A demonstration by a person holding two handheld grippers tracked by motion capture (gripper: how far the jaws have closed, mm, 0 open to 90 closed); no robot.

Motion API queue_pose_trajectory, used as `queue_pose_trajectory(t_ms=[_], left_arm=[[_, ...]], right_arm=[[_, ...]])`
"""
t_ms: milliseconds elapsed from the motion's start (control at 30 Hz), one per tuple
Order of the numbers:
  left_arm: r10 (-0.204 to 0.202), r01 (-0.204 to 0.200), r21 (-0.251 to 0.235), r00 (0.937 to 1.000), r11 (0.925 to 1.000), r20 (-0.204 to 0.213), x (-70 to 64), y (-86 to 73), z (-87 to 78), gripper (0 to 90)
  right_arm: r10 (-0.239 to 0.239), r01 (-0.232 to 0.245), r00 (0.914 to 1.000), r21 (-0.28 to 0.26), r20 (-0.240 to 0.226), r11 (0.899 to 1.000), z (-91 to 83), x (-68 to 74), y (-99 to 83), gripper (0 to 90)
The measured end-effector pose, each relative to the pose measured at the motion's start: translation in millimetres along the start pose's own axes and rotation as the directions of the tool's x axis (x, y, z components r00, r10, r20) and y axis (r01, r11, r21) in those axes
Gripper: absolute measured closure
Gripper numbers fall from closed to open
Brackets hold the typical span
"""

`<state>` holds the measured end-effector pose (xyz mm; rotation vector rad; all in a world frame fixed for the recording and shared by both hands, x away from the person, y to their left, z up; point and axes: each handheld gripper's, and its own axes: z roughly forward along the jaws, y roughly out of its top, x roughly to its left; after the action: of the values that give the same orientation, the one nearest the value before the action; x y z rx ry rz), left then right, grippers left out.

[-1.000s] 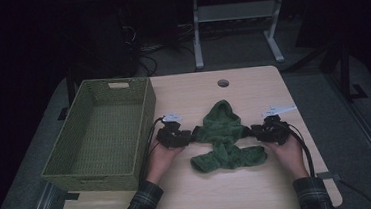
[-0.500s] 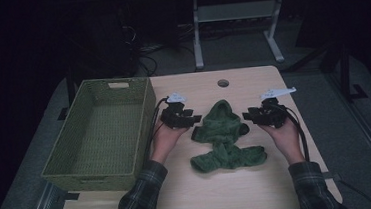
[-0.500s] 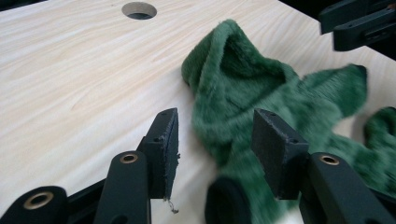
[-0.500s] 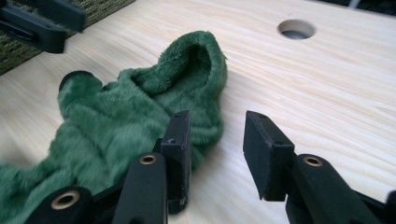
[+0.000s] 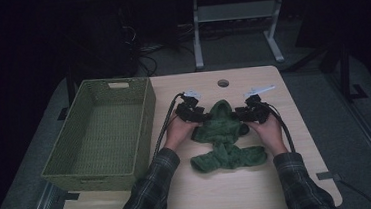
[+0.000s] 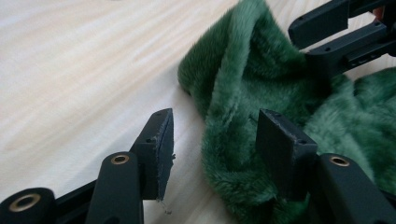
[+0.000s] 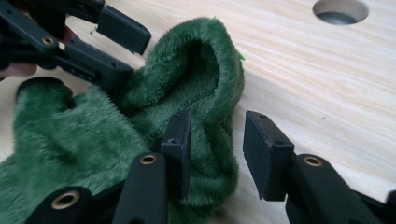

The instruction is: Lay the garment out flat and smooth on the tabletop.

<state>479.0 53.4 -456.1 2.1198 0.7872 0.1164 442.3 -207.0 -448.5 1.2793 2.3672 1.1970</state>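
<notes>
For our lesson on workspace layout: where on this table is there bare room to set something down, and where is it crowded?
Bare wood lies along the near edge of the table, below the green fleece garment, and at the far right corner beyond the round hole. The wicker basket stands empty. It is crowded mid-table, where the left tool and right tool flank the garment's hood.

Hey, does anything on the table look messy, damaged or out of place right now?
The green fleece garment lies bunched, its hood edge between the open jaws of both the left gripper and the right gripper. The left gripper's near pad looks frayed.
</notes>
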Motion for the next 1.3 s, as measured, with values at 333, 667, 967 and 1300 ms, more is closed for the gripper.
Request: queue_pose_trajectory(t_ms=[333,667,967,1300], left_arm=[[0.050,-0.051,0.061,0.9987,0.9969,0.014,-1.5,-4.0,3.6,87.2],[0.031,-0.027,0.040,0.9949,0.9988,-0.096,10.5,-13.5,-18.9,89.2],[0.032,-0.025,0.046,0.9892,0.9986,-0.143,9.9,-25.0,-18.2,78.2],[0.020,-0.022,-0.018,0.9907,0.9996,-0.135,-7.0,-20.8,-53.1,58.9]], right_arm=[[-0.026,0.024,0.9990,0.055,0.035,0.998,9.5,0.3,-1.0,85.5],[-0.019,0.017,0.9974,0.024,0.070,1.000,-6.6,-8.3,-2.0,87.8],[-0.001,-0.005,0.9964,0.070,0.085,0.998,5.5,-9.4,-15.7,76.0],[0.010,-0.009,0.9984,-0.020,0.056,1.000,-33.9,-9.6,-12.0,65.3]])
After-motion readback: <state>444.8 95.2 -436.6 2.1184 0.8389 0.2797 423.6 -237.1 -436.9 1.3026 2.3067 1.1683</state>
